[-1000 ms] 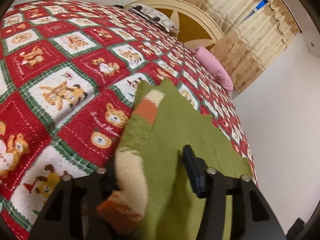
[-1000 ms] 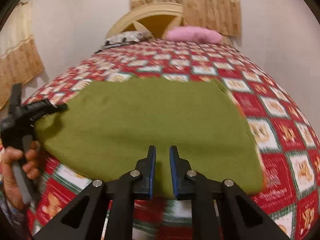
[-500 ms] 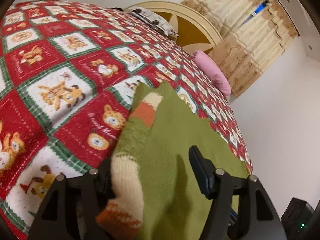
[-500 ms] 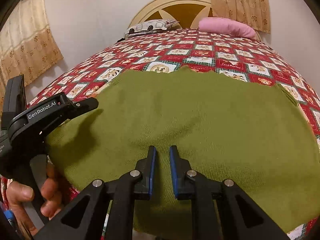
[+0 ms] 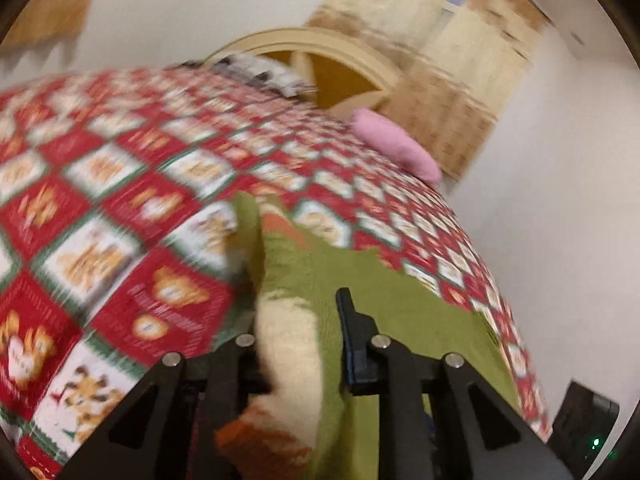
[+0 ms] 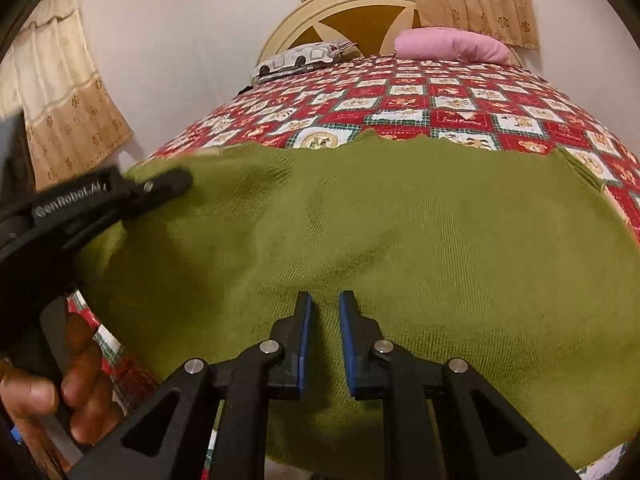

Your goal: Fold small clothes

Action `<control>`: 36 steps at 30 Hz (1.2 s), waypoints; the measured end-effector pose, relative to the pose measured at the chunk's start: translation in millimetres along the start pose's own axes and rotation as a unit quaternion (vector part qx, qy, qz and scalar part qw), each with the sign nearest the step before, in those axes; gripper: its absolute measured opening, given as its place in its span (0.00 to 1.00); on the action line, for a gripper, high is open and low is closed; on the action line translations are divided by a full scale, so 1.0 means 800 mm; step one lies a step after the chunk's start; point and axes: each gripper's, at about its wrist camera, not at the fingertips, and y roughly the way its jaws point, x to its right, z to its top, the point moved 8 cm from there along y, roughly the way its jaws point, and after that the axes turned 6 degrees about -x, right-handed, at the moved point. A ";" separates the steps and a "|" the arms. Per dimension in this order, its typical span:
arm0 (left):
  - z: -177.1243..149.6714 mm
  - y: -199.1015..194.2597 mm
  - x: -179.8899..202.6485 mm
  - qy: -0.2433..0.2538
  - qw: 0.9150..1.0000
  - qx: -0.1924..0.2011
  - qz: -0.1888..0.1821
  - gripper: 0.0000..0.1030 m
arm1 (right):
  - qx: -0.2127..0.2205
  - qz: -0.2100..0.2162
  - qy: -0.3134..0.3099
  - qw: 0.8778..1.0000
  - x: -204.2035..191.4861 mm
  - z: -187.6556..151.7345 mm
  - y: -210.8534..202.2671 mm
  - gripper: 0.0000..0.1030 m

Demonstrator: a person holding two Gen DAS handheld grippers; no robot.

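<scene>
An olive green knitted sweater (image 6: 400, 220) lies spread on the red patchwork bed cover (image 6: 400, 96). In the left wrist view its cream and orange cuff (image 5: 288, 344) fills the space between my left gripper's (image 5: 298, 312) closing jaws, and the fabric rises in a ridge ahead of them. The right wrist view shows that left gripper (image 6: 172, 184) at the sweater's left edge, held by a person's hand (image 6: 48, 392). My right gripper (image 6: 325, 296) hovers over the near middle of the sweater. Its blue pads stand a narrow gap apart with nothing pinched.
A pink pillow (image 6: 452, 42) and a patterned pillow (image 6: 304, 58) lie by the cream headboard (image 6: 360, 8) at the far end. Curtains hang behind and to the left. A dark device (image 5: 588, 420) sits low beside the bed on the right.
The left gripper's jaws narrowed onto the sweater's cuff edge and it rose, pulling the fabric up. The right gripper moved forward over the sweater, its jaws unchanged.
</scene>
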 end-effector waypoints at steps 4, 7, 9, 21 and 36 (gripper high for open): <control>-0.020 0.008 0.071 0.106 0.994 -0.005 -0.018 0.22 | 0.018 0.018 0.043 0.999 0.018 0.000 -0.010 0.14; -0.051 0.037 0.085 0.138 0.989 -0.044 -0.023 0.22 | 0.020 0.040 0.076 0.996 0.031 -0.001 -0.010 0.14; -0.053 0.055 0.073 0.105 0.990 -0.086 -0.047 0.21 | 0.017 0.047 0.084 0.995 0.032 -0.002 -0.009 0.14; -0.048 0.042 0.064 0.088 0.990 -0.084 -0.069 0.21 | 0.051 0.103 0.137 0.984 0.062 0.022 -0.063 0.60; -0.057 0.044 0.068 0.087 0.991 -0.080 -0.067 0.22 | -0.115 0.165 0.102 0.974 0.001 0.106 0.072 0.61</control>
